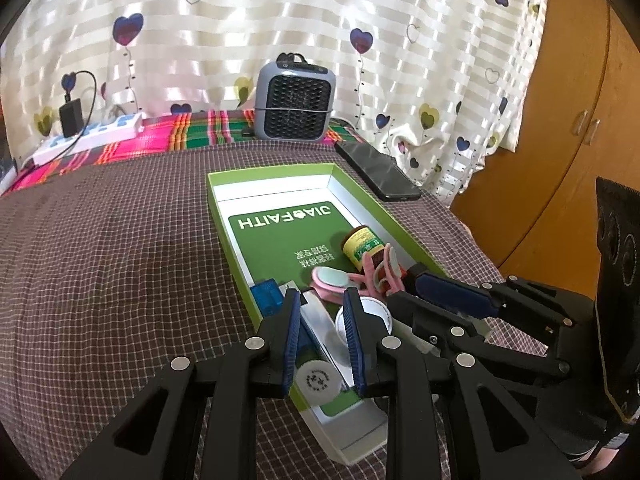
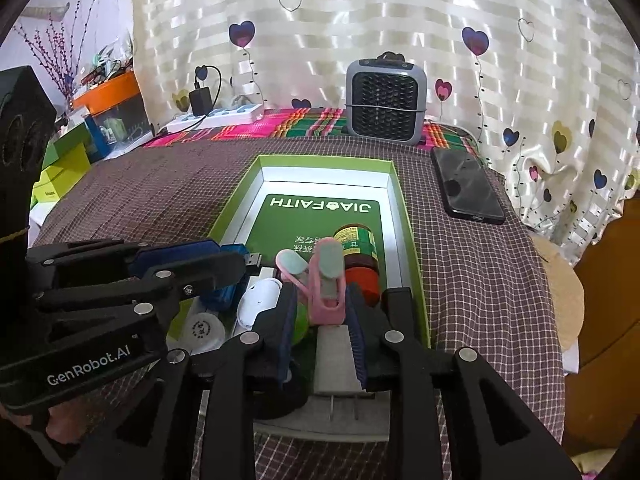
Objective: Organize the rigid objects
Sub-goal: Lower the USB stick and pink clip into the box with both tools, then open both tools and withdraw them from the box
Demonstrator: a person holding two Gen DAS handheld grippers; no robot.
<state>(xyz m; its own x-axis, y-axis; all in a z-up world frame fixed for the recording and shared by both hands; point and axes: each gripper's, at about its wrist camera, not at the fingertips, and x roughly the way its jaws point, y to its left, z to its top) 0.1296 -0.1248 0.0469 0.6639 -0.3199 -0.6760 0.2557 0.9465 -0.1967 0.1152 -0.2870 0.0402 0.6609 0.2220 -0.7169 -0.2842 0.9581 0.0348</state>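
Your right gripper [image 2: 320, 320] sits jaws apart around the pink clip [image 2: 326, 280] in the green box [image 2: 404, 216]; left gripper [image 1: 324, 336] jaws apart, empty.

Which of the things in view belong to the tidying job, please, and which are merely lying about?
Job:
green box
brown medicine bottle
pink folding tool
white round case
blue USB device
round white disc

Lying about:
black phone
grey mini heater
power strip
black charger
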